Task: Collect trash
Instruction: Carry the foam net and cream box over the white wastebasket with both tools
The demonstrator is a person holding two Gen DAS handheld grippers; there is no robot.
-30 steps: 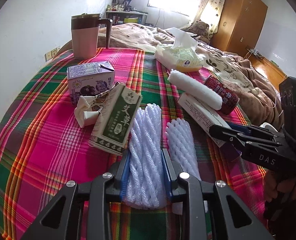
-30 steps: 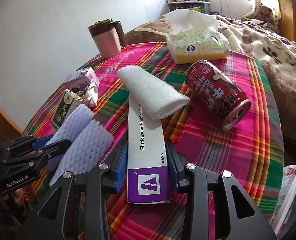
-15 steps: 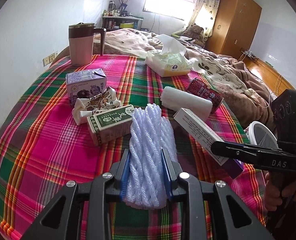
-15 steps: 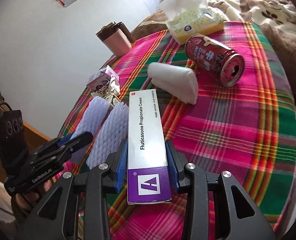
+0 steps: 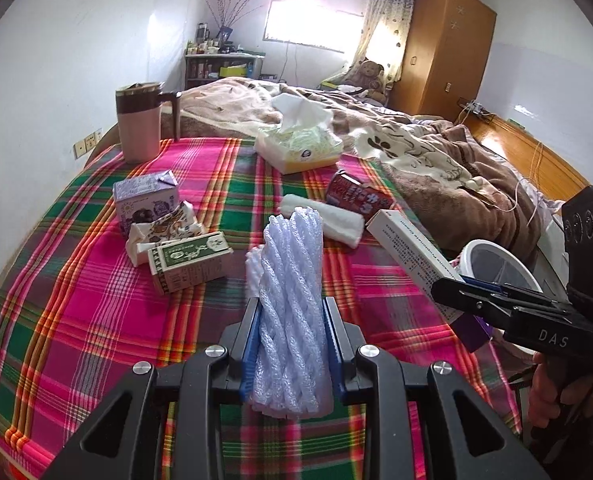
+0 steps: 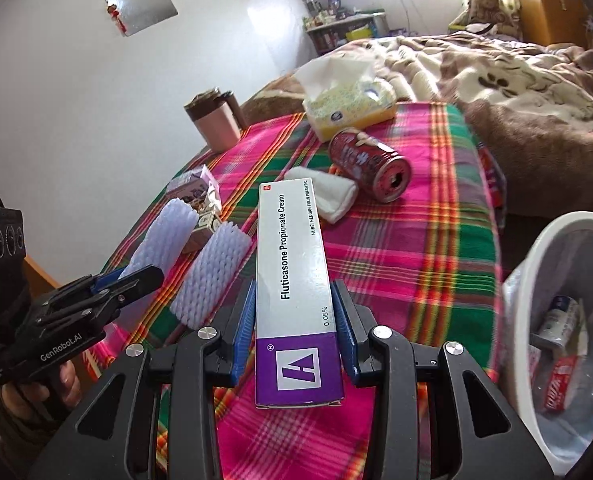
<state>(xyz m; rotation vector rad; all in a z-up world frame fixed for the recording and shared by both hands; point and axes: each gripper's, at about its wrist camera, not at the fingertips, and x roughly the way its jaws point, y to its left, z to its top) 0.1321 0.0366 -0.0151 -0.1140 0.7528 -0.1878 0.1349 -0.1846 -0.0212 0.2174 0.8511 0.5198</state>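
My left gripper is shut on a pale blue foam net sleeve, held up off the plaid tablecloth. My right gripper is shut on a white and purple cream box, also lifted. In the right wrist view the left gripper shows at the left with its sleeve, and a second foam sleeve lies on the cloth beside it. A white bin with trash inside stands off the table's right edge, close to the right gripper.
On the cloth lie a green box, a crumpled wrapper, a purple carton, a white roll and a red can. A tissue box and a pink mug stand at the far edge. A bed lies beyond.
Both grippers have risen and drawn back from the table, each carrying its item. The right one swung toward the bin, which has come into view.
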